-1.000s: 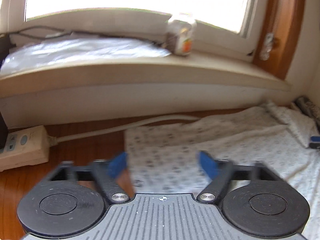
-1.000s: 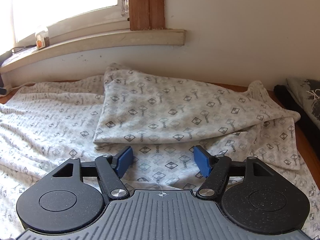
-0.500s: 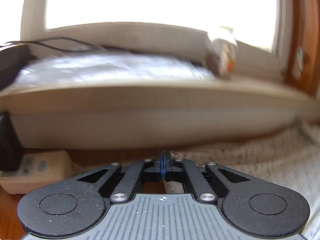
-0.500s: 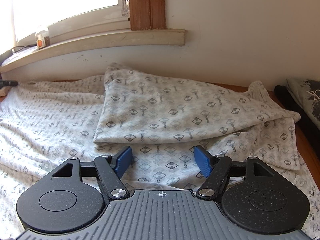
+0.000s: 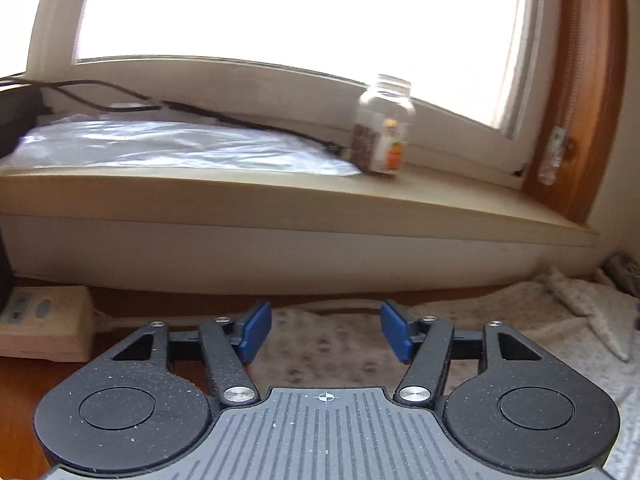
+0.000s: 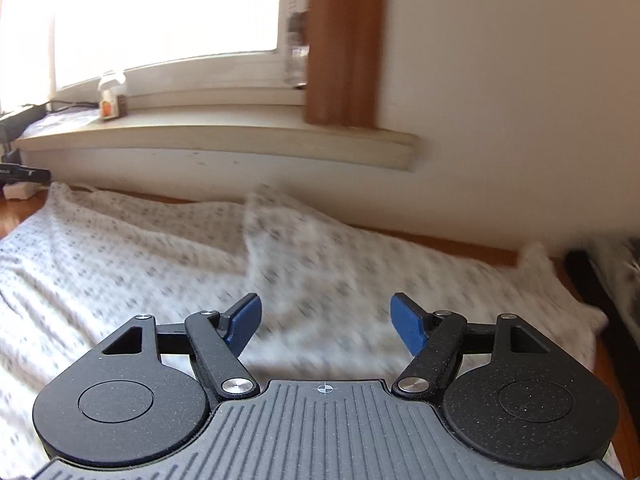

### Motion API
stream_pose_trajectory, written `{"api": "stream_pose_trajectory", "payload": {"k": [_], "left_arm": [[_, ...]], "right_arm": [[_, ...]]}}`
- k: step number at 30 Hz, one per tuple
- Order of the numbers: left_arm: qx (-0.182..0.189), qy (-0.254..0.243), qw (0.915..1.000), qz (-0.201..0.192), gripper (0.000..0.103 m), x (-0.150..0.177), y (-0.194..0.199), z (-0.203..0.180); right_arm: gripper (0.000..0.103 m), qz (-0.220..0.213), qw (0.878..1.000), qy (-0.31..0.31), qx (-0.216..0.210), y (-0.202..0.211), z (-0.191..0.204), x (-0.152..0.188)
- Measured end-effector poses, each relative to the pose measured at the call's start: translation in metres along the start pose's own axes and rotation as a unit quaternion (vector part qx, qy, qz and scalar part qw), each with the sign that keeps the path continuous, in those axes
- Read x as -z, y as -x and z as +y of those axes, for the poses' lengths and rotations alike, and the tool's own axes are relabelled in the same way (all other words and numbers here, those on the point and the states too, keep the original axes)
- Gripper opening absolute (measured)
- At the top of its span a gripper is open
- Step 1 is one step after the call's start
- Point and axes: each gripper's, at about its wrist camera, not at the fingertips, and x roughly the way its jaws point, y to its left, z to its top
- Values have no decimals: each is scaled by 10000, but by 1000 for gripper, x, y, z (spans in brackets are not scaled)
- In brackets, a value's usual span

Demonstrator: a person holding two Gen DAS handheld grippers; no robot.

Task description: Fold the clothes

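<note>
Nearby, a jar (image 5: 382,128) (sill (image 5: 280,196)) and power strip (image 5: 44,322) flank the cloth (image 6: 140,256).

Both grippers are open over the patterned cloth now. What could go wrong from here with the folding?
1. The left hand-held gripper, whose jaws have just opened with nothing between them, sits near the white cable at the cloth edge; it might pinch the cable.
2. The right hand-held gripper hangs open above a folded flap; it may grab only one layer.
3. A jar stands on the windowsill above; a lifted cloth could hit it.
</note>
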Motion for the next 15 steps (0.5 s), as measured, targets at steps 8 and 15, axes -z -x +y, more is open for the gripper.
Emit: {"api": "stream_pose_trajectory", "payload": {"k": [8, 15], "left_arm": [[506, -598, 9969, 3, 76, 2, 3, -65], [1213, -929, 9878, 299, 78, 21, 4, -126]], "right_arm": [[40, 863, 9952, 397, -230, -57, 25, -20], [7, 179, 9907, 860, 1044, -44, 1, -71]]}}
